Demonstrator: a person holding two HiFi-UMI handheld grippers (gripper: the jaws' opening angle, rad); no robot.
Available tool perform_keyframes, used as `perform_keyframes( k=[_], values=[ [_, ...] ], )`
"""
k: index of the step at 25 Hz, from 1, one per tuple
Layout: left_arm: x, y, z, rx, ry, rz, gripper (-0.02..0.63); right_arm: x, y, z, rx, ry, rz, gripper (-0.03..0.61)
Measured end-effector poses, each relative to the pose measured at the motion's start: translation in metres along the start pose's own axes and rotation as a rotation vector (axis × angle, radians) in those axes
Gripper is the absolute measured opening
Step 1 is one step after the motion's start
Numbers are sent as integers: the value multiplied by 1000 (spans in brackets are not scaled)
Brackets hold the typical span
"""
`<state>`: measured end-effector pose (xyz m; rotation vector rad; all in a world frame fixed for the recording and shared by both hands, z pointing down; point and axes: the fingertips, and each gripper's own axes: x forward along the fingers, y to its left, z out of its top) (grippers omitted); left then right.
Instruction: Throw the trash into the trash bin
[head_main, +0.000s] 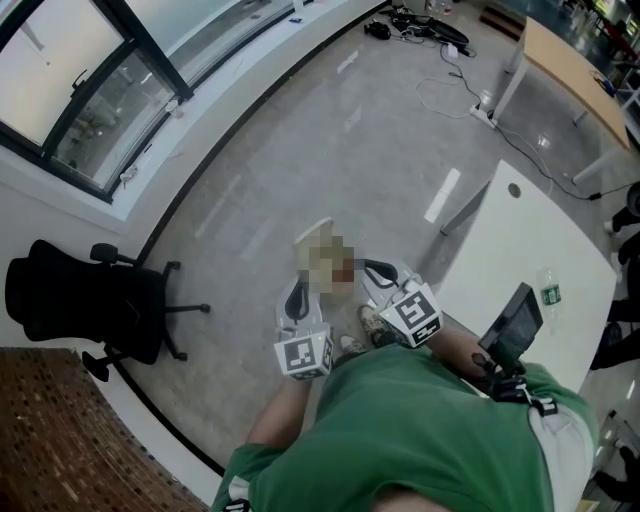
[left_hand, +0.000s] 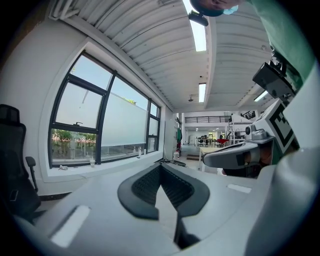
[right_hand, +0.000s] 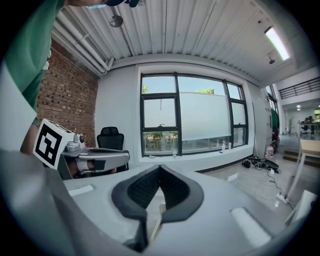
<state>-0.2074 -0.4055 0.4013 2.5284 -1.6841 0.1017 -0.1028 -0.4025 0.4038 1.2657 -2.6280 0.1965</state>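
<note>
Head view: the person stands on the gray floor (head_main: 300, 150) with both grippers held out in front, side by side and near each other.
Trash: a pale flat piece (head_main: 318, 229) sits between the two gripper tips, clear of the floor. Only its far white corner shows; a mosaic patch covers the rest, so its kind cannot be told.
Right gripper (right_hand: 160, 168): jaws pressed together, tips meeting. A thin cream sliver shows in the slot just behind the tips, and it appears to be an edge of the trash pinched there.
Left gripper (left_hand: 161, 167): jaws pressed together, tips meeting. Nothing can be made out between the pads in its own view.
Trash bin: not seen in any view.
Done: judging by its position, the trash is already picked up and held off the floor.
Left: find and reach the bin, bring the trash over its opening, then spread the jaws to drop it.
Surroundings: a black office chair (head_main: 85, 300) stands at the left by the window wall, and a white table (head_main: 520, 240) at the right.
Markings: each gripper carries black-and-white square markers, patterns rather than text.
Labels: a clear bottle (head_main: 548, 292) on the table has a green label, too small to read.
Other writing: none legible in any view.
</note>
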Motion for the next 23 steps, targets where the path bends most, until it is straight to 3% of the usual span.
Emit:
perform_keyframes(
  k=[9,23],
  values=[
    [-16,-17,-6,-20,-9,-64,6,-28,14,-9,0,11,-51,3],
    [-27,-83,14,0,-49,-30,6,-81,0,-3,-43,-32,7,3]
  ],
)
